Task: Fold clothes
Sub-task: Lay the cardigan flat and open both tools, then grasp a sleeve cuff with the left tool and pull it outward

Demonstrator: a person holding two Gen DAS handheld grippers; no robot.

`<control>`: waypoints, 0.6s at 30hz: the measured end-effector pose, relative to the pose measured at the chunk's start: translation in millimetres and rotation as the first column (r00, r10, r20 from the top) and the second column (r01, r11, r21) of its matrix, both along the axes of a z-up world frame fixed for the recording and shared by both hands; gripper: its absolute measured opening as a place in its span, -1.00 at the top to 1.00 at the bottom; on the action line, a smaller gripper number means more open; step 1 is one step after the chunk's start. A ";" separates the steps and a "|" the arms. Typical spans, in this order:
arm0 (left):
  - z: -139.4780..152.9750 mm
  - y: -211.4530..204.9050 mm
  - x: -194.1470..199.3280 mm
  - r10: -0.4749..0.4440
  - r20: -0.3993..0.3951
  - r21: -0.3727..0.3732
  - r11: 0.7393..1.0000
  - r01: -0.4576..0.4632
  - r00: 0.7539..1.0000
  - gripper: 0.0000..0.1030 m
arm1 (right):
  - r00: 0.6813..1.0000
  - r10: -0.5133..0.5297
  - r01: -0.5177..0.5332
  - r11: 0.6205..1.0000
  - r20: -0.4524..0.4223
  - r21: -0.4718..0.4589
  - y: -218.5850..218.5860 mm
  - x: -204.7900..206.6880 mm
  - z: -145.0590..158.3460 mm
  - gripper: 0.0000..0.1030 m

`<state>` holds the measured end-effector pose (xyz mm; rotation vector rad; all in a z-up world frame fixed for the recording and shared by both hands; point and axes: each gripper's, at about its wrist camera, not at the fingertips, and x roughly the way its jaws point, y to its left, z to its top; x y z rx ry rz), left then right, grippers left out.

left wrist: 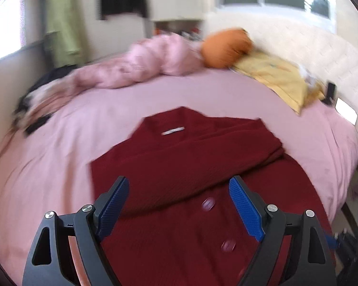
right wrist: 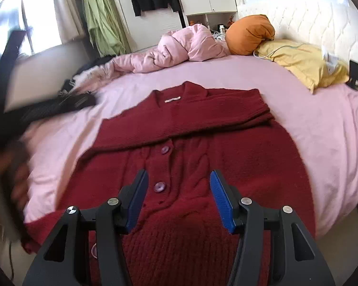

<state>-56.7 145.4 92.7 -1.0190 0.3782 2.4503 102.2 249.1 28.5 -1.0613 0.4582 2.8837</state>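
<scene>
both tongs, left (left wrist: 179,190) and right (right wrist: 177,183), wide apart and empty above red cardigan (right wrist: 191,143) on bed (right wrist: 310,124)

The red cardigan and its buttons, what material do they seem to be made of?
Red cardigan: apparently knitted wool or acrylic yarn, matte and fuzzy, with cable ribs visible. Buttons: probably plastic, pale purple, slightly glossy with a pearly sheen.

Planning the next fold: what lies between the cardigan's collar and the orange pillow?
Only bare pink sheet between the cardigan and the orange pillow; the right wrist view shows it clearest.
</scene>
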 end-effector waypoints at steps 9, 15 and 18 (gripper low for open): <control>-81.9 185.9 -87.0 -0.247 0.331 -0.148 0.940 0.308 0.911 -0.67 | 0.999 -0.006 -0.003 0.979 -0.047 -0.204 33.4 -0.3 -6.3 -0.07; -129.2 258.9 -98.0 -0.309 0.388 -0.100 0.922 0.374 0.868 -0.67 | 0.999 0.020 -0.029 0.968 -0.037 -0.249 40.6 -4.9 -12.7 -0.07; -147.5 273.7 -102.9 -0.303 0.419 -0.081 0.927 0.367 0.856 -0.67 | 0.999 0.028 -0.035 0.958 -0.030 -0.285 46.6 -6.8 -17.0 -0.07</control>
